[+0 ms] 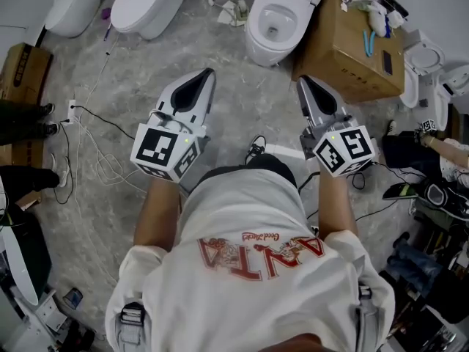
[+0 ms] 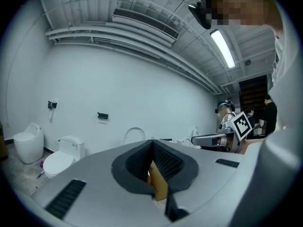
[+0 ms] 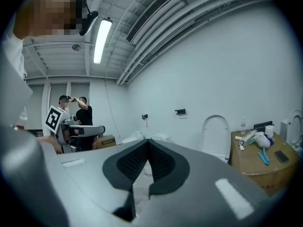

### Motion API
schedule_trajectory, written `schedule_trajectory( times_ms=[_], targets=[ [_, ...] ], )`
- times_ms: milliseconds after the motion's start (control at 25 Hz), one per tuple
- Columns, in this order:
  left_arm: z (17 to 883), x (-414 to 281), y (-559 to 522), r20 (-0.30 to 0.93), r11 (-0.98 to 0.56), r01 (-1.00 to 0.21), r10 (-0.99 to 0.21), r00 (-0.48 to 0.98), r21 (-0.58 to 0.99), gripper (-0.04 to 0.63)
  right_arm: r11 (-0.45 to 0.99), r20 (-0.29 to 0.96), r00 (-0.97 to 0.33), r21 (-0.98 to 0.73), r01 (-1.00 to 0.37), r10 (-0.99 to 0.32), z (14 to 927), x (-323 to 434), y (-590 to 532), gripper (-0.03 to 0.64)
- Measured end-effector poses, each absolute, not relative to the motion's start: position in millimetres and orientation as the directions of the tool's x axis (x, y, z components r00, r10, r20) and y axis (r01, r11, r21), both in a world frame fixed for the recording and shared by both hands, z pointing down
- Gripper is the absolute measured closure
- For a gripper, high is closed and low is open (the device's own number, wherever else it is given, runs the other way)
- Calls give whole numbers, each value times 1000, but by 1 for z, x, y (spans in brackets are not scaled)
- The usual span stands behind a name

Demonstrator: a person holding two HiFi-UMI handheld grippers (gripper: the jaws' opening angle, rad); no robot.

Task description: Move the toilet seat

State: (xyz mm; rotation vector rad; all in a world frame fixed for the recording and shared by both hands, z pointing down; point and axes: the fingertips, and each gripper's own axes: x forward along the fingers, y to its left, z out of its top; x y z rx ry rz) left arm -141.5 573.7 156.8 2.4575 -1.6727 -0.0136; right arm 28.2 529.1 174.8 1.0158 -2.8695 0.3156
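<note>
The toilet seat [image 1: 256, 26] looks untouched, on the open toilet just beside the cardboard box [image 1: 344, 46]. The left tongs [image 1: 206, 75] and right tongs [image 1: 304, 84] hover short of that box, both clamped shut and empty. Reaching and gripping remain.

Glossy white ceramic toilet [image 1: 258, 46]; matt cardboard box [image 1: 344, 57]; mottled stone floor [image 1: 183, 53]

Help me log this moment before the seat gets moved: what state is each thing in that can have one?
left gripper: shut, nothing between the jaws.
right gripper: shut, nothing between the jaws.
toilet ahead: lid up, bowl open.
toilet at left: lid down.
cardboard box: closed.
</note>
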Motion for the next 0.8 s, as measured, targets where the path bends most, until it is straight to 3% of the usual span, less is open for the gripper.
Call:
schedule_trajectory(
  times_ms=[800],
  targets=[
    [176, -37, 388, 185, -366, -919, -902, 389, 148, 586, 673, 135, -726, -292, -679, -674, 208, 166, 346, 615]
  ],
)
